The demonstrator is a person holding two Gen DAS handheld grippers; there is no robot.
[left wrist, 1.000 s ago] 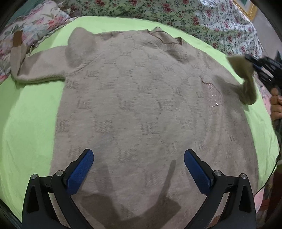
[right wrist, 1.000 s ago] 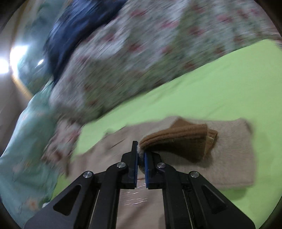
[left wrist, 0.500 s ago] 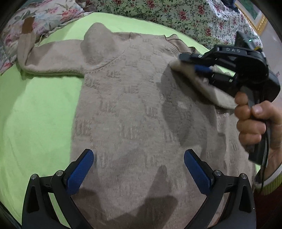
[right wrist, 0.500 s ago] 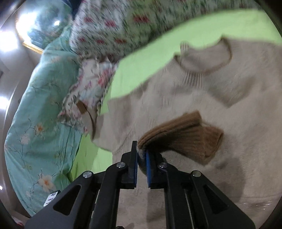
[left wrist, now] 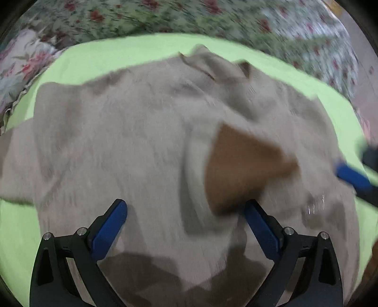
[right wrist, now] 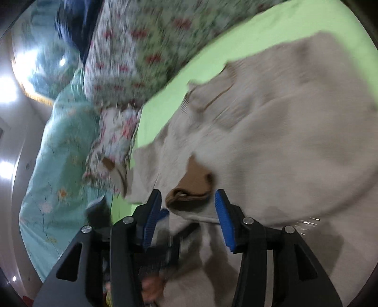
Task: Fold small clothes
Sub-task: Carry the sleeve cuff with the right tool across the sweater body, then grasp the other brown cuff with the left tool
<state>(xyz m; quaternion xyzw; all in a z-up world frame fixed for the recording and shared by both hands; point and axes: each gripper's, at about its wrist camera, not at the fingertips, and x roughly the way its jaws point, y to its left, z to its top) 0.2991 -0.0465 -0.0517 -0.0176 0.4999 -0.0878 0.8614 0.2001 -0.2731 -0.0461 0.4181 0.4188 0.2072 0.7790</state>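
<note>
A beige knit sweater [left wrist: 132,151] lies spread on the lime green sheet [left wrist: 122,54]. One sleeve is folded across the chest, its brown cuff [left wrist: 238,165] lying on the body. My left gripper [left wrist: 186,224] is open and empty, hovering over the sweater's lower half. In the right wrist view my right gripper [right wrist: 187,212] is open, with the brown cuff [right wrist: 191,186] lying free just ahead of its fingers. The right gripper's blue finger [left wrist: 352,177] shows at the right edge of the left wrist view. The sweater's neckline [right wrist: 212,96] shows in the right wrist view.
Floral bedding [left wrist: 212,21] is piled behind the sheet. A teal floral quilt [right wrist: 59,141] lies to the left in the right wrist view. The other sleeve's end [right wrist: 115,170] rests on a floral pillow [right wrist: 115,134] there.
My right gripper has opened and let go of the brown cuff, which now lies on the sweater's chest. The right gripper has drawn back to the right. Both views are motion-blurred.
</note>
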